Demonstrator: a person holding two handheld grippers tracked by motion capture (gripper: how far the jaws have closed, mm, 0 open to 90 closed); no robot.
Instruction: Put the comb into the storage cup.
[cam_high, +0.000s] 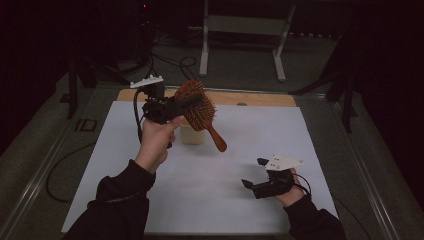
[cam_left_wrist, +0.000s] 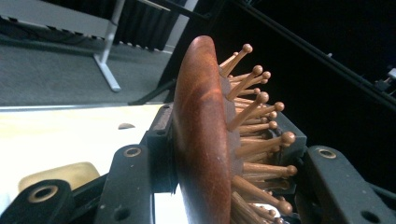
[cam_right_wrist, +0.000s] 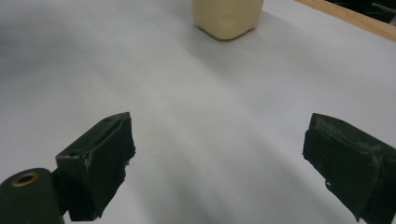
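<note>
A reddish-brown wooden hairbrush (cam_high: 199, 107) with ball-tipped wooden pins is held up above the white sheet, its handle slanting down to the right. My left gripper (cam_high: 172, 108) is shut on the brush head. In the left gripper view the brush (cam_left_wrist: 201, 140) stands edge-on between the two black jaws, pins pointing right. A cream-coloured block (cam_high: 192, 134) rests on the sheet just below the brush, also seen as the cream block (cam_right_wrist: 227, 16) at the top of the right gripper view. My right gripper (cam_high: 255, 172) lies low near the sheet's front right, open, with nothing between its fingers (cam_right_wrist: 100, 163).
A white sheet (cam_high: 235, 200) covers the table, with a wooden strip (cam_high: 260, 99) along its far edge. Beyond the table stand a light metal frame (cam_high: 240, 30) and cables on a dark floor. Dark stands flank the table on both sides.
</note>
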